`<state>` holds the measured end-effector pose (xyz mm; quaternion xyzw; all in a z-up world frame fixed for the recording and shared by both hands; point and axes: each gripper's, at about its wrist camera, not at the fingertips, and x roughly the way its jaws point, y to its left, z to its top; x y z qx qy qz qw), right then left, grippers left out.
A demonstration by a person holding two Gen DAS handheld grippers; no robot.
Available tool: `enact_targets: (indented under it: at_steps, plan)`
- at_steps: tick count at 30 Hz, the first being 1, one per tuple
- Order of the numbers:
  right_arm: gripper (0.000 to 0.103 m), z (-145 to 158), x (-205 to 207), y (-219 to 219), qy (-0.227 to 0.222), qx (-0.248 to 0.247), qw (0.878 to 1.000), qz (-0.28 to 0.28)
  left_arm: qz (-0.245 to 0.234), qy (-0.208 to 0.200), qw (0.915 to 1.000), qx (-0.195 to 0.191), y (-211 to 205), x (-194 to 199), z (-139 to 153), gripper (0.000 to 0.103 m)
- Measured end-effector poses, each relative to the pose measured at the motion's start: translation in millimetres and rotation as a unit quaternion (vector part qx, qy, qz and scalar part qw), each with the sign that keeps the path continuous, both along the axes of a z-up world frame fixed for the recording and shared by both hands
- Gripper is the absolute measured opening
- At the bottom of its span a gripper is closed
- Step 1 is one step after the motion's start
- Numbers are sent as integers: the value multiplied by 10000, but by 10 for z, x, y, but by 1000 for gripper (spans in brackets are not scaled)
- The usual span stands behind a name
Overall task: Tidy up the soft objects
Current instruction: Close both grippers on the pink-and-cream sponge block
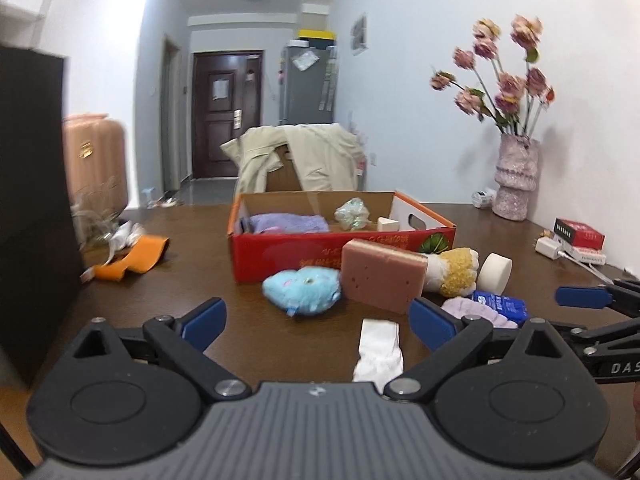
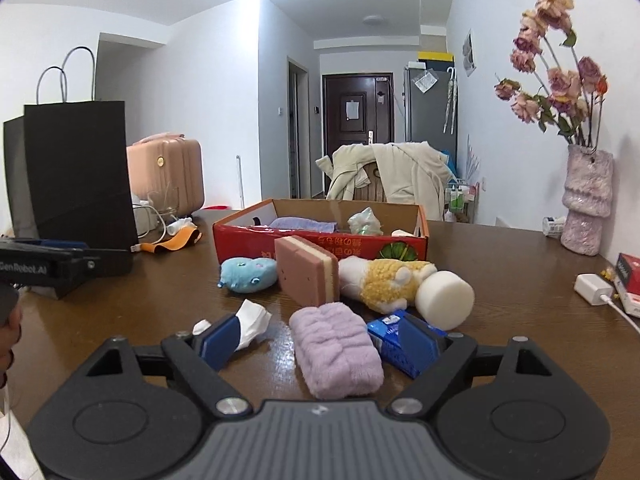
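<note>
A red cardboard box (image 1: 280, 256) (image 2: 256, 240) on the brown table holds a purple cloth (image 1: 286, 223) and a crumpled green-white item (image 1: 352, 212). In front of it lie a blue plush (image 1: 304, 288) (image 2: 248, 274), a pink sponge (image 1: 380, 276) (image 2: 306, 274), a yellow-white plush (image 1: 456, 270) (image 2: 384, 280), a white foam cylinder (image 1: 495, 272) (image 2: 444, 298), a lilac fluffy cloth (image 2: 336, 350) (image 1: 476, 310), a blue tissue pack (image 2: 396, 338) and a white tissue (image 1: 380, 350) (image 2: 252, 320). My left gripper (image 1: 320, 320) is open above the tissue. My right gripper (image 2: 320, 340) is open around the lilac cloth.
A black paper bag (image 2: 76, 168) stands at the left, an orange strap (image 1: 132, 258) near it. A vase of flowers (image 2: 584, 200) stands at the right by a white charger (image 2: 592, 288) and a red box (image 1: 580, 236). A chair with a coat (image 2: 392, 176) is behind the table.
</note>
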<state>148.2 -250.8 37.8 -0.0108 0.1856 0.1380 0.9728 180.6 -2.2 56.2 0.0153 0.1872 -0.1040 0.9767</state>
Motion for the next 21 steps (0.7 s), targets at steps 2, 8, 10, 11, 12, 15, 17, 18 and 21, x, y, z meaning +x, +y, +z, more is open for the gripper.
enact_targets:
  at_steps: [2,8,10,11,12,15,17,18,21]
  plan:
    - [78,-33,166,42,86,-25,10000,25,-179,-29,9998,80,-50,255,-22,96]
    - [63,-96,820,165,516,173,9985,7,-700,193,9965,-414,-75,1130,-71,70]
    - [58,-101,1051,223,588,195,9981,14,-1030,123,9936,-445,-100,1346,-112,68]
    - [57,-118,1167,247,625,201,9978,25,-1112,182,9929,-376,-130,1453,-136,67]
    - [53,-136,1278,267,674,194,9975,34,-1205,261,9921,-218,-168,1565,-181,67]
    - [43,-196,1559,296,803,164,9966,40,-1554,404,9869,163,-246,1771,-335,67]
    - [42,-226,1681,245,861,423,9953,100,-1767,527,9825,265,-275,1876,-425,67]
    - [42,-237,1722,198,884,605,9942,137,-1841,613,9806,276,-284,1944,-463,67]
    - [37,-292,1842,13,1063,1293,9858,121,-2045,889,9748,-7,-283,2126,-516,67]
